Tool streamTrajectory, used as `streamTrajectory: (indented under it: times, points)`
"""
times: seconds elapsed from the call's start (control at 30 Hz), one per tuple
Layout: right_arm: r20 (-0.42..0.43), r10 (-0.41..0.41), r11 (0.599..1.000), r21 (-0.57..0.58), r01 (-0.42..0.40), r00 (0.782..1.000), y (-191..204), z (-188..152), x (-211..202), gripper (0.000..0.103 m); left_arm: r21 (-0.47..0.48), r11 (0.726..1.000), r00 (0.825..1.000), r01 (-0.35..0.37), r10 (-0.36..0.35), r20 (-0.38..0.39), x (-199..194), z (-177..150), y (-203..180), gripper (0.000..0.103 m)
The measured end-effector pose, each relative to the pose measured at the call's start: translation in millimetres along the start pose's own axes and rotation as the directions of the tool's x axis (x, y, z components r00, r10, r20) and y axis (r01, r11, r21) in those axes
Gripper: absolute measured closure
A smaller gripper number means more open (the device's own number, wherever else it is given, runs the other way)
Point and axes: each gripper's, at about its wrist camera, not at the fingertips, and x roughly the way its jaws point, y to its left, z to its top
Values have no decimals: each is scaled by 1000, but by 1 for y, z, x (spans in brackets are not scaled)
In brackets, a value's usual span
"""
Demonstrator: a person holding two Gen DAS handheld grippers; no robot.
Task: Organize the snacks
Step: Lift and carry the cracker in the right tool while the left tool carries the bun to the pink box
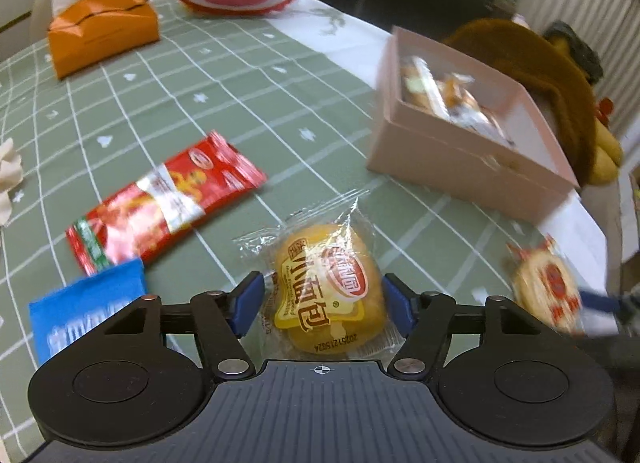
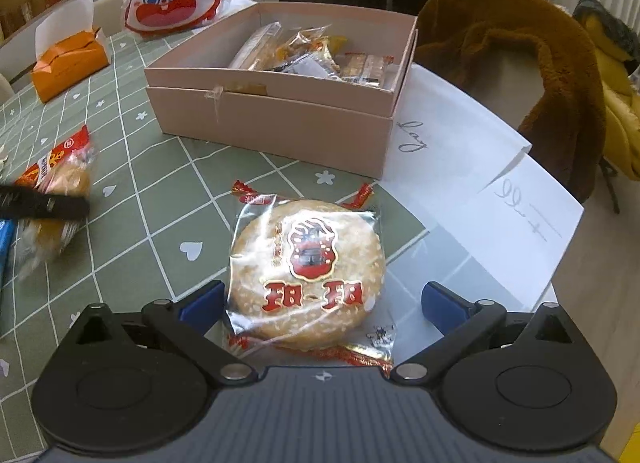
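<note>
- Left gripper (image 1: pixel 323 299) spread around bun (image 1: pixel 328 287), near box (image 1: pixel 460 159); not pinching.
- Right gripper (image 2: pixel 322 303) spread around sesame cake (image 2: pixel 308 263).
- Likely risk: slick wrappers slipping out on closing.

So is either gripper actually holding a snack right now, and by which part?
Neither. The left gripper straddles the yellow bun, the right gripper the sesame cake; both stand open.

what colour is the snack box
Pale pink box, clearest in the right wrist view.
</note>
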Motion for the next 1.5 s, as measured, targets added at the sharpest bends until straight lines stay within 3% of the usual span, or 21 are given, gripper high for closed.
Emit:
streamTrajectory:
  times: [0.17,0.3,0.77,0.93,1.27,1.37,1.5]
  points:
    - [0,10,1000,-1,-10,1000,4,7,3,7,53,998,998,43,-40,-41,-16,-21,-13,34]
    - [15,17,1000,-11,-17,1000,11,6,-3,25,55,996,995,75,-71,-63,-19,-31,-19,35]
    - [-12,74,997,-2,-74,997,10,-26,-49,25,87,981,981,173,-163,-109,-26,-47,-45,38]
    - [14,92,996,-11,-92,996,12,-28,-63,25,83,978,979,191,-183,-92,-33,-50,-53,39]
    - [166,102,994,11,-106,981,-7,10,-105,25,101,966,967,239,-246,66,-84,9,-54,40]
    - [235,91,996,-1,-94,968,-14,32,-124,25,149,958,956,247,-265,122,-103,43,-64,40]
    - [334,74,997,-21,-70,940,-27,80,-152,25,234,952,944,198,-250,217,-124,100,-86,40]
